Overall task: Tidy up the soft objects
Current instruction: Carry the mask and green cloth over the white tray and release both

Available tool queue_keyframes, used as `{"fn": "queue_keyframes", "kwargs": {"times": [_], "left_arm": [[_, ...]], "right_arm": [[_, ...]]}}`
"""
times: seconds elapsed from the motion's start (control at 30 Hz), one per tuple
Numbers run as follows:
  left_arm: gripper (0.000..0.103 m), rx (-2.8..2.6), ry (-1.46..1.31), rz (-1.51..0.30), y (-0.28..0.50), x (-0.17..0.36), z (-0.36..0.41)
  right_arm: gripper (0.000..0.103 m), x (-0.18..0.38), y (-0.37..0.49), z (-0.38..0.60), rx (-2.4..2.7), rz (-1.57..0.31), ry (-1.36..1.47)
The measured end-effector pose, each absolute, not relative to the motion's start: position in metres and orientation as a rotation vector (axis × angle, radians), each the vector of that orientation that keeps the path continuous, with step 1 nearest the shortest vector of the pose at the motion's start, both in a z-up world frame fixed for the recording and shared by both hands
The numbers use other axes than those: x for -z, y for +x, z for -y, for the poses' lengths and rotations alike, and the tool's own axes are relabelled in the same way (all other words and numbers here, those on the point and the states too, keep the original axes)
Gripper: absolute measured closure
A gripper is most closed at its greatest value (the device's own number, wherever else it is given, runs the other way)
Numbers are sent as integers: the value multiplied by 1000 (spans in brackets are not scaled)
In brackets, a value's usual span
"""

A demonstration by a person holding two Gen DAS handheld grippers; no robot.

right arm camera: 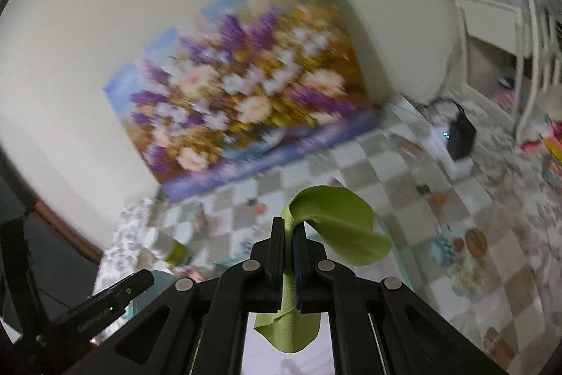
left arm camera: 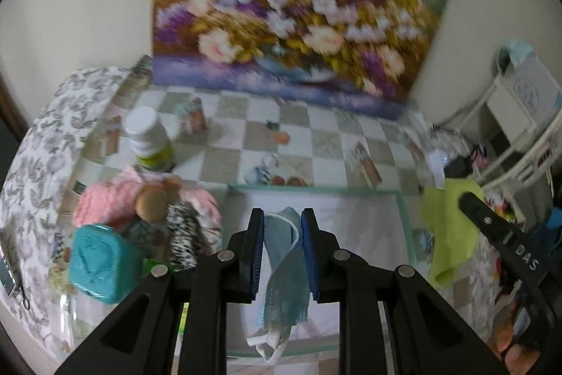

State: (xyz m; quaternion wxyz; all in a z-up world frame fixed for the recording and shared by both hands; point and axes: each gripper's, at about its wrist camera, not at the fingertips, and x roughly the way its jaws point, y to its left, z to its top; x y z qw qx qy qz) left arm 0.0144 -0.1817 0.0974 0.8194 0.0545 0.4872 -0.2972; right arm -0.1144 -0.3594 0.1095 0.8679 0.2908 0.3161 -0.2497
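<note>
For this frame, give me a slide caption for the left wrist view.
Left gripper pinches a blue face mask above a clear tray; green cloth at right.

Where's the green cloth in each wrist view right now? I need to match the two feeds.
Left wrist: the green cloth hangs at the right edge, beside the right claw's black arm.
Right wrist: the same cloth sits bottom centre, pinched in the right claw, curling above it and drooping below.
Shared landmark: the flower painting against the wall.

Both wrist views face the flower painting [left arm camera: 288, 20] [right arm camera: 242, 97], right tilted upward, sharing checkered tablecloth [left arm camera: 228, 160] [right arm camera: 397, 185]
</note>
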Motion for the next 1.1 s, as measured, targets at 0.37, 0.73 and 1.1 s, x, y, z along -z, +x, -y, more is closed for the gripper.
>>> {"fn": "queue_keyframes", "kwargs": {"times": [0.37,0.73,1.1], "left_arm": [[81,685,153,-1222,9,-25,214],[80,644,171,-1352,15,22,215],[60,591,197,-1390,17,39,216]], "right_arm": [[99,-23,-90,371,555,-937,663],[95,21,-84,378,565,-1093,709],[63,45,-79,376,586,-1218,677]]}}
